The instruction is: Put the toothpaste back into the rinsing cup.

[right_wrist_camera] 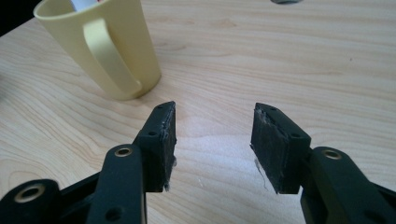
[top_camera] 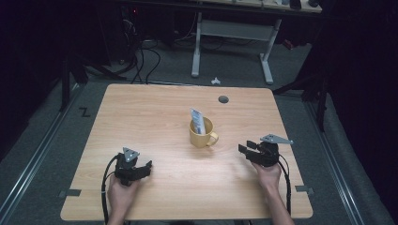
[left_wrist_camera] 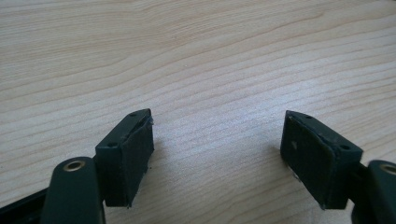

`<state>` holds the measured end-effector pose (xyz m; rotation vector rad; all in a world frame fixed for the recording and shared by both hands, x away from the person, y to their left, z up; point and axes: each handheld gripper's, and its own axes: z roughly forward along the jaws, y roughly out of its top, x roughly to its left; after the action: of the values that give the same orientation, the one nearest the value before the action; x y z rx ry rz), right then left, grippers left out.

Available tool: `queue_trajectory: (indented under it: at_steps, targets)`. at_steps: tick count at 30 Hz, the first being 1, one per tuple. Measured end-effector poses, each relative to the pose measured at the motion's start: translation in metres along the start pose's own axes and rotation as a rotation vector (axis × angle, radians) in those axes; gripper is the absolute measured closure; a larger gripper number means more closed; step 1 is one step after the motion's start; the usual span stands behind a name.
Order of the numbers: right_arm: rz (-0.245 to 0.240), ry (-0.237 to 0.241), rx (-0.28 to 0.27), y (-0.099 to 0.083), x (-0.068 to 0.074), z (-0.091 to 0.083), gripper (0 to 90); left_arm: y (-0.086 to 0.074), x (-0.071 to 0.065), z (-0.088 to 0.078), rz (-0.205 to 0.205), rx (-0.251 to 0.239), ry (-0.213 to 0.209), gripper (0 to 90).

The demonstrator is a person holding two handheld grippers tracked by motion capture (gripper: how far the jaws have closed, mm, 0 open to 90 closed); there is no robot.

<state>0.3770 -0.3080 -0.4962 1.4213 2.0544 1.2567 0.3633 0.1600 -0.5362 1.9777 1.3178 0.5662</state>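
A yellow mug (top_camera: 202,133) stands upright near the middle of the wooden table (top_camera: 141,112), its handle turned toward the right front. A white tube or packet (top_camera: 197,120) sticks up out of it. My right gripper (top_camera: 246,147) hovers low to the right of the mug, open, with bare table between its jaws. In the right gripper view the mug (right_wrist_camera: 100,44) sits at the upper left, ahead of the right gripper (right_wrist_camera: 214,140) and apart from it. My left gripper (top_camera: 144,167) rests at the front left, open and empty, and the left gripper (left_wrist_camera: 217,154) looks at plain wood.
A grey round cable port (top_camera: 223,99) is set into the table near its far edge. Beyond the table stands a white desk frame (top_camera: 231,33), with cables (top_camera: 145,56) on the grey floor. Dark curtains close in both sides.
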Motion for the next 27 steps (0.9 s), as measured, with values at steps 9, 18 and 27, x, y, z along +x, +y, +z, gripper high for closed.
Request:
queue_trajectory:
  at_steps: [9, 18, 27]
  targets:
    - [-0.009, -0.014, 0.035, -0.006, 0.001, 0.007, 50.5, 0.0, 0.0, 0.0, 0.001, 0.0, 0.0, 26.0]
    - [-0.042, -0.038, 0.08, -0.01, 0.004, 0.019, 50.4, 0.0, 0.0, 0.0, 0.001, 0.0, 0.0, 26.0]
    - [-0.057, -0.054, 0.113, -0.014, 0.005, 0.029, 49.7, 0.0, 0.0, 0.0, 0.0, 0.0, 0.0, 25.9]
